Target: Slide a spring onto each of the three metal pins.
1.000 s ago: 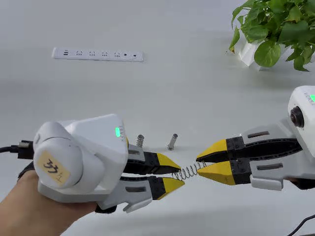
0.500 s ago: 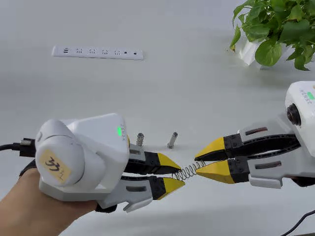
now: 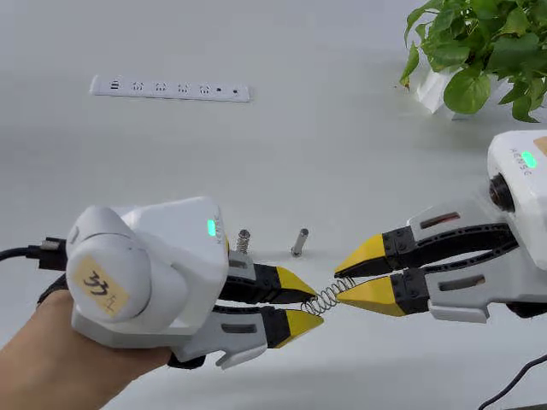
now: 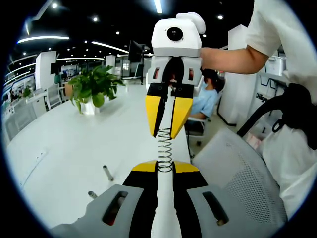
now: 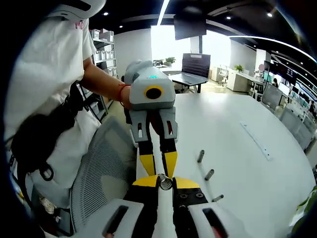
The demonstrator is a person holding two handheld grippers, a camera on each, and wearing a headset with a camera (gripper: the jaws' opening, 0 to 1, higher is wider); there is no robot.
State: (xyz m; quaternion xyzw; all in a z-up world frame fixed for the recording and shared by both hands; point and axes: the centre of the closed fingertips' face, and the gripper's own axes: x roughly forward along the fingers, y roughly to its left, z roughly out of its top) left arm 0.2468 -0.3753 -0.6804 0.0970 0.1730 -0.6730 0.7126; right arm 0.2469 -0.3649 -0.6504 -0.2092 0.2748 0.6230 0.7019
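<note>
"33" on left gripper (image 3: pixel 318 307) sticker (image 3: pixel 101 286)

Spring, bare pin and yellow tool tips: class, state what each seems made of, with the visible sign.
Spring: thin bare metal wire, silvery, coiled. Bare pin: metal, probably steel, dull grey sheen. Yellow tips of the left tool: likely plastic or rubber, matte, no glint.

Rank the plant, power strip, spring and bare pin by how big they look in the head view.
1. plant, cut off by the frame
2. power strip
3. spring, nearer the camera, so unsure against the pin
4. bare pin
</note>
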